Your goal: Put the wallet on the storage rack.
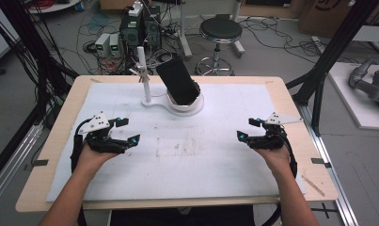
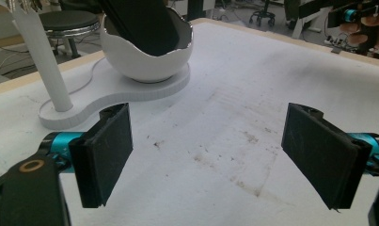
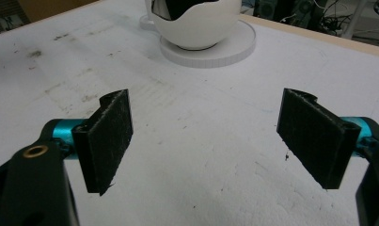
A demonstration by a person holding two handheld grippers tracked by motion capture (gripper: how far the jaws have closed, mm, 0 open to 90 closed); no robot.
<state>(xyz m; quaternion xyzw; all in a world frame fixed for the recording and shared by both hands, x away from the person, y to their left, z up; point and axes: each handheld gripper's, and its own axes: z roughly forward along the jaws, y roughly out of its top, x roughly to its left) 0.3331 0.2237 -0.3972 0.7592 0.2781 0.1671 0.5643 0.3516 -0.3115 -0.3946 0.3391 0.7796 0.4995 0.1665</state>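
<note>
Inside white bowl (image 1: pixel 193 104) leans a phone (image 1: pixel 177 79) (black, tilted).

This is a lab or workshop. Beyond the left gripper (image 1: pixel 125 131) and past the table's (image 1: pixel 281 89) far edge, tangled cables (image 1: pixel 90 28) and power boxes (image 1: pixel 108 44) litter the concrete floor. Ahead of the right gripper (image 1: pixel 247 128) stands a round stool (image 1: pixel 220 30), with black frame struts (image 1: pixel 335 44) off to its right.

Left gripper (image 1: pixel 125 130) and right gripper (image 1: pixel 246 128) held low, well apart (jaws spread wide, nothing between).
</note>
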